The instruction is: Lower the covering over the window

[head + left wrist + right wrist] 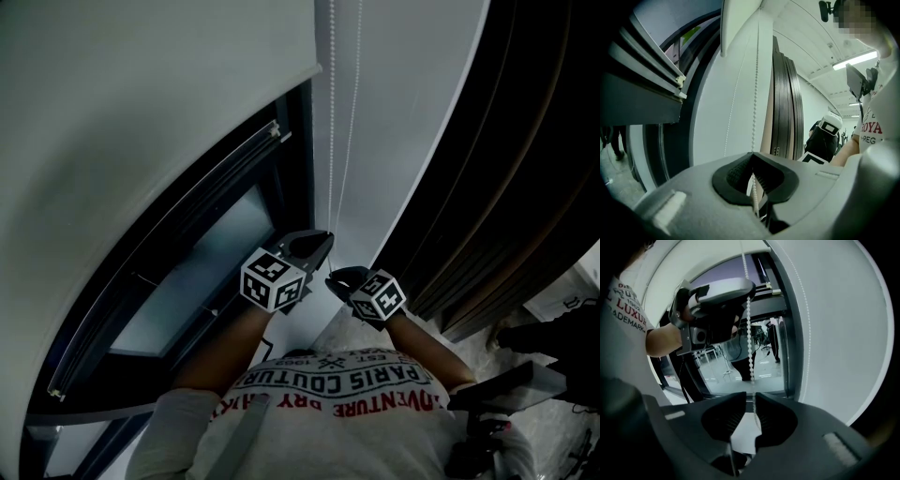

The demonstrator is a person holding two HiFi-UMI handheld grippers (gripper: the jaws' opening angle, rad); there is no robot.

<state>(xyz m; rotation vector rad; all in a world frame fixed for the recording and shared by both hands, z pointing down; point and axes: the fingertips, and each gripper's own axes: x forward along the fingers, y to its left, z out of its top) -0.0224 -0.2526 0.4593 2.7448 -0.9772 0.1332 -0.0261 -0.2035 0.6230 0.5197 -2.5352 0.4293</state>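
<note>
Your left claw [752, 158] is clamped on the bead chain [753, 112]. Your right claw [751, 397], lower on the same strand, stands narrowly parted around it. Close the right before freeing the left, then pull straight down. The blind [141, 84] hangs high over the window [202, 267].

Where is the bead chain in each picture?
Head view: bead chain hangs down the middle.
Left gripper view: bead chain down the centre, into the shut jaws.
Right gripper view: bead chain in the centre, between parted jaws.
Shared landmark: the left hand-held gripper pinching the bead chain.
</note>
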